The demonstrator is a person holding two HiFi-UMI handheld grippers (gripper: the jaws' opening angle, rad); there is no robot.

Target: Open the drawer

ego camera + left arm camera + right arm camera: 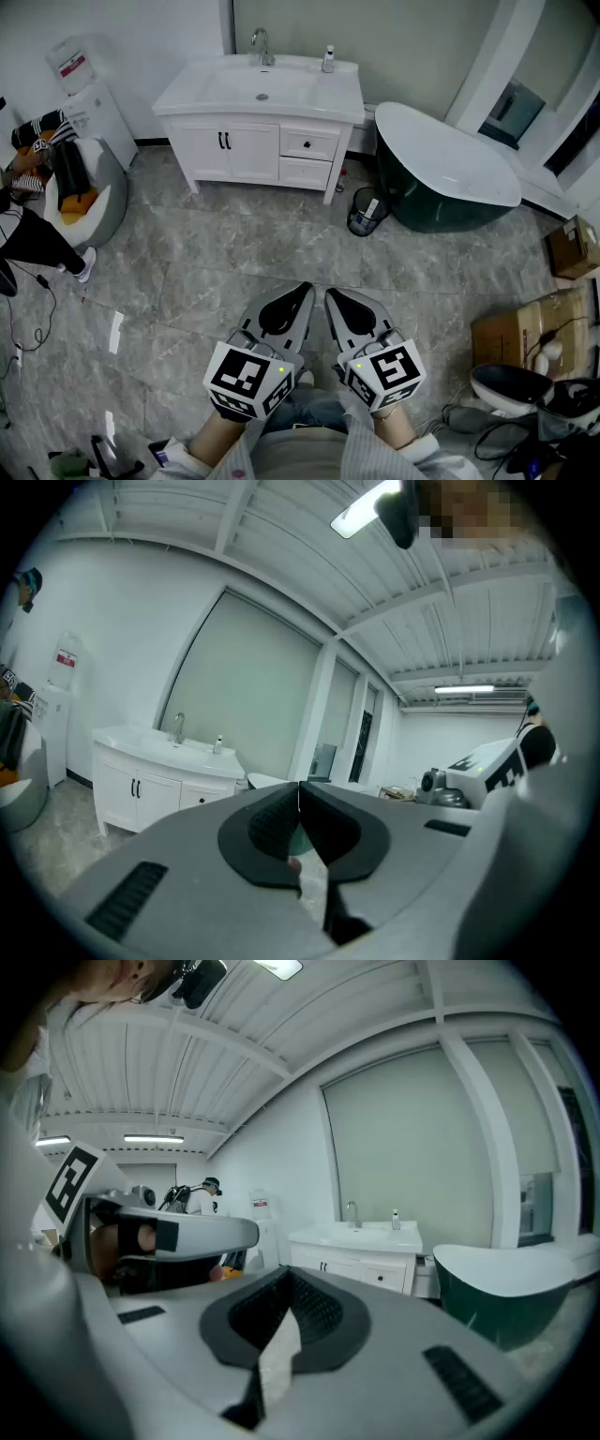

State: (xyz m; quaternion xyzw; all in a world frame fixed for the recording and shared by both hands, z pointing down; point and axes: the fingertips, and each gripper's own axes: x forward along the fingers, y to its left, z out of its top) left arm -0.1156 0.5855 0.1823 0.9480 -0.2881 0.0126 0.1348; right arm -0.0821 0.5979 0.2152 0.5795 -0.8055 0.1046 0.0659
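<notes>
The white vanity (258, 127) with its sink stands against the far wall, a good way across the floor from me. Its two drawers are on the right side, the upper drawer (309, 143) above the lower drawer (305, 172), both closed. In the head view my left gripper (307, 287) and right gripper (329, 294) are held side by side near my body, both shut and holding nothing. The left gripper view shows the left gripper (299, 786) with jaws together and the vanity (155, 766) far off. The right gripper (288, 1268) points at the vanity (361, 1249) likewise.
A dark green bathtub (441, 178) stands right of the vanity, with a small bin (364, 214) between them. Cardboard boxes (525, 330) and cables lie at the right. At the left are a water dispenser (89, 108), a grey chair (89, 202) and a person's leg (42, 246).
</notes>
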